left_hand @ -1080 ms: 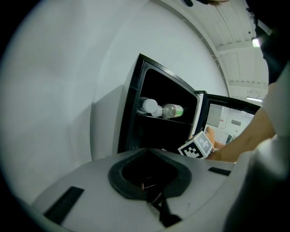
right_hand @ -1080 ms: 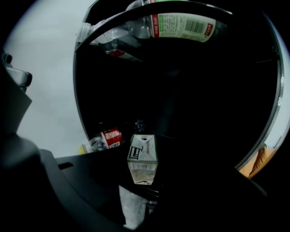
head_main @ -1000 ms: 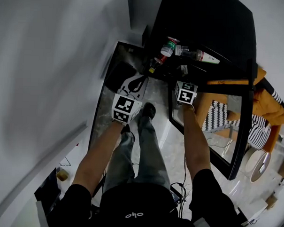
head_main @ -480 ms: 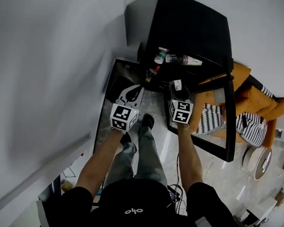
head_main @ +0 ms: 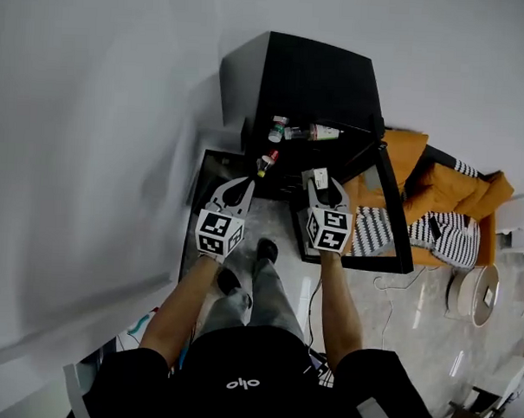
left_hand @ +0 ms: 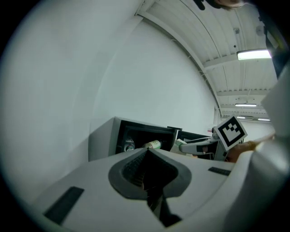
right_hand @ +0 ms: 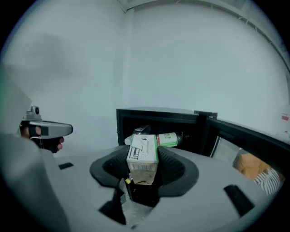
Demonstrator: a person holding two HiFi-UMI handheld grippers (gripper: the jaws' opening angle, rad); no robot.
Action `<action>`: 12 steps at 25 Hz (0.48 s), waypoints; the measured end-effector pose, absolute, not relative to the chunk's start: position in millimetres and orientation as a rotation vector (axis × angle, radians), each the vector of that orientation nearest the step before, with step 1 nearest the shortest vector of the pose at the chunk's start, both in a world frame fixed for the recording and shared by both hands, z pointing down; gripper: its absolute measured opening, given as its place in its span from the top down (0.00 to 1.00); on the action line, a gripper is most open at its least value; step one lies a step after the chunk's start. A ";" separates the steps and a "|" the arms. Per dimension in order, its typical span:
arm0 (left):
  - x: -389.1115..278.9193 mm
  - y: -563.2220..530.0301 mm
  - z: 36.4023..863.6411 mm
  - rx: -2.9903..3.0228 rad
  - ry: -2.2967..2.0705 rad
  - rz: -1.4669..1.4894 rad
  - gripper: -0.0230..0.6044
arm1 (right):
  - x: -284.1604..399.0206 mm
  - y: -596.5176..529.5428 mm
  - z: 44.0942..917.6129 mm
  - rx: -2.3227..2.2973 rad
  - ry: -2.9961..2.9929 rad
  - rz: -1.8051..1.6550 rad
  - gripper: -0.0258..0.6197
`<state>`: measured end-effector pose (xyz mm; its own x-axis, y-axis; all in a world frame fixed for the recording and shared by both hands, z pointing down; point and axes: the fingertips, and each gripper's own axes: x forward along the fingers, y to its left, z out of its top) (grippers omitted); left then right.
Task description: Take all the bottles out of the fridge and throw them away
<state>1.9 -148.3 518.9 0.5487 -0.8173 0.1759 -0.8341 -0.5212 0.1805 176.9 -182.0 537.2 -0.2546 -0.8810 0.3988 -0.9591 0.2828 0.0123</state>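
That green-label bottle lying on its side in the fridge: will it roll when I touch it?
Likely yes: the green-label bottle lies on its side with a round body, so a nudge may roll it. It seems to be clear plastic, so it is probably light and a bit squashy.

Open black fridge stands on the floor. Its shelf carries a green-labelled bottle at 9 o'clock and a clear bottle lying at 3 o'clock.
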 end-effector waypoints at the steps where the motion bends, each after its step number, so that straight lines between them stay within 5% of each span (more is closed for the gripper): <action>1: 0.9 -145.3 512.7 2.552 -1.383 0.094 0.96 | 177.0 -178.5 528.4 1.677 -2.237 0.323 0.65; 12: -15.9 -122.0 470.0 2.613 -1.430 0.057 0.96 | 161.7 -152.2 485.1 1.653 -2.302 0.245 0.65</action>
